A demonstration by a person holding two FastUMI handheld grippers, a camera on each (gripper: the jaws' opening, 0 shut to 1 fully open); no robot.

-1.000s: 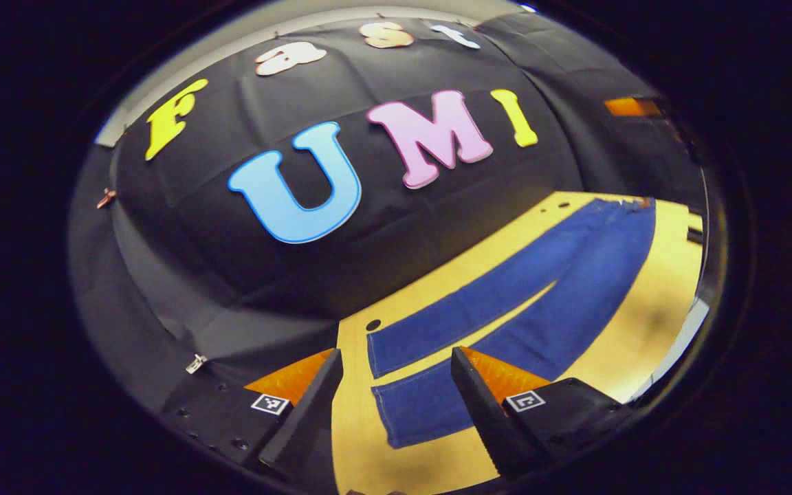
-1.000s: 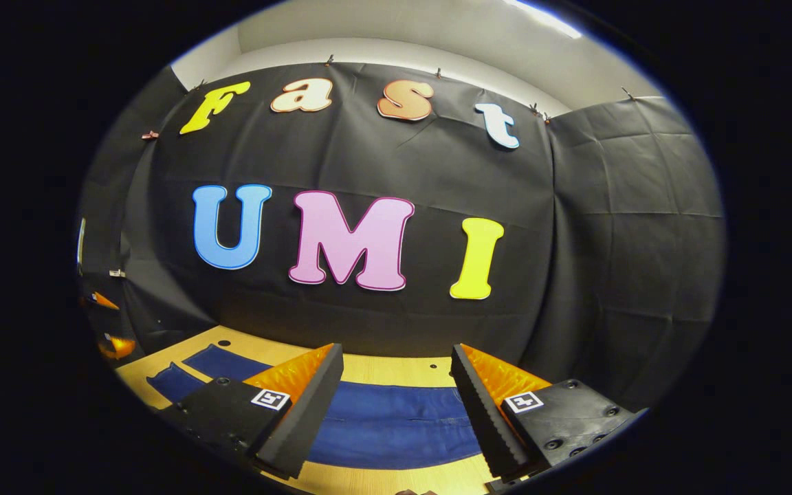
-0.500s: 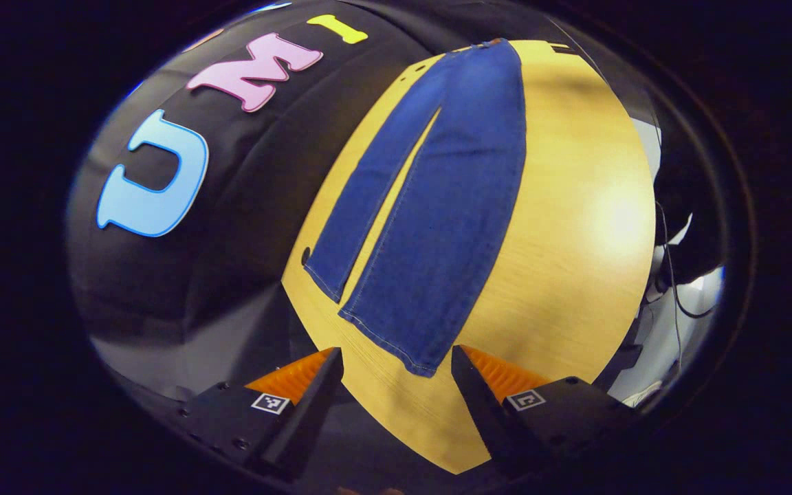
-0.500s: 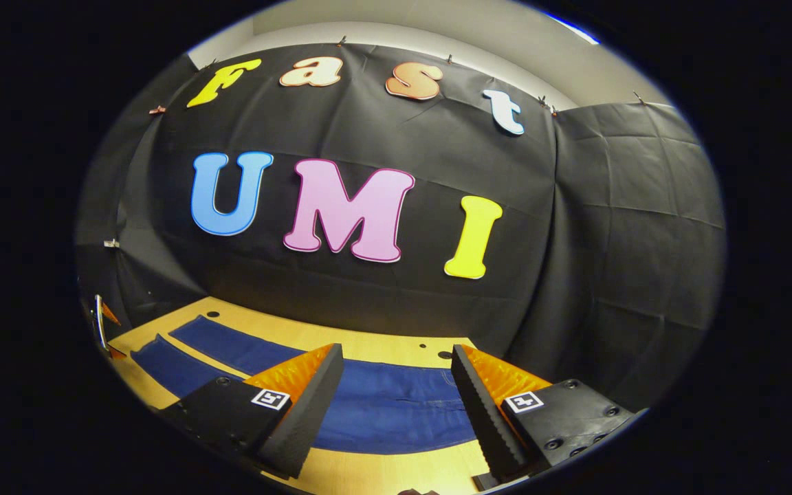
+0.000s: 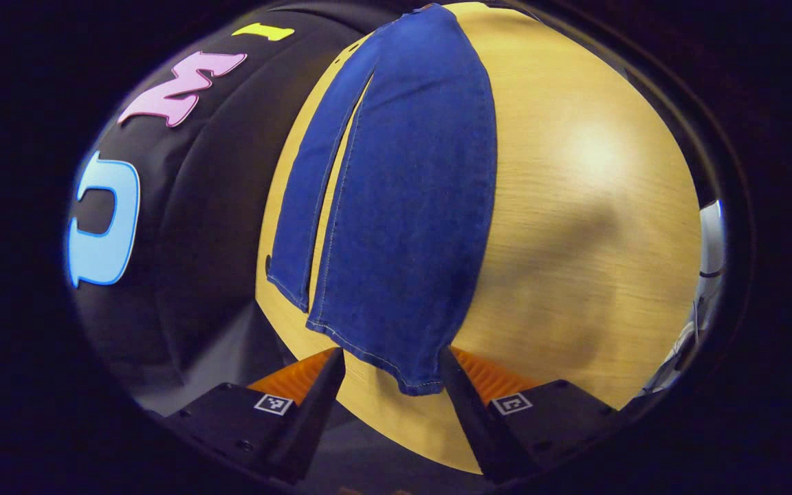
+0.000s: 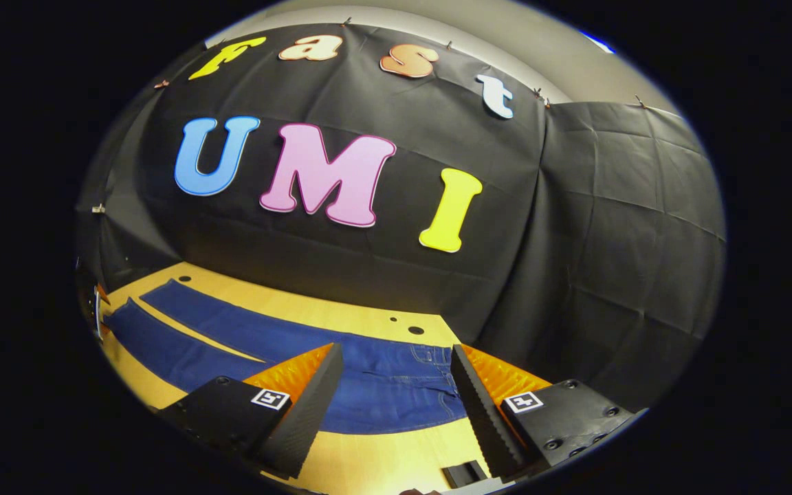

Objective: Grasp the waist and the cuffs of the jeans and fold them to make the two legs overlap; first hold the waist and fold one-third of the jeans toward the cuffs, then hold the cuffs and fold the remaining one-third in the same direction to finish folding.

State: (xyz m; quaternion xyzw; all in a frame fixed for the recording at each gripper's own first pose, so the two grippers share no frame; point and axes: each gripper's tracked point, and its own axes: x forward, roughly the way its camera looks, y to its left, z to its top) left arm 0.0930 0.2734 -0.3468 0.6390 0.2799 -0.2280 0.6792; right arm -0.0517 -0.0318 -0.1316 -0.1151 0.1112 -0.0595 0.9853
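Blue jeans (image 5: 403, 206) lie flat and full length on the wooden table (image 5: 575, 227), legs side by side with a thin gap between them. In the left gripper view the near leg's cuff (image 5: 410, 375) lies between the fingers of my left gripper (image 5: 392, 385), which is open; whether the fingers touch the cloth I cannot tell. In the right gripper view the waist end of the jeans (image 6: 396, 385) lies beyond my right gripper (image 6: 392, 385), which stands open above it. The far cuffs (image 6: 121, 316) reach the left of that view.
The black cloth wall (image 6: 368, 275) runs close along the table's far edge. Small round holes (image 6: 415, 331) dot the tabletop near the wall. A small dark block (image 6: 465, 474) sits at the table's front edge by my right gripper. Bare wood (image 5: 595, 172) spreads beside the jeans.
My left gripper has swung down over the table and closed in on the near leg's cuff. My right gripper has tipped down and forward, bringing the waist more into sight.
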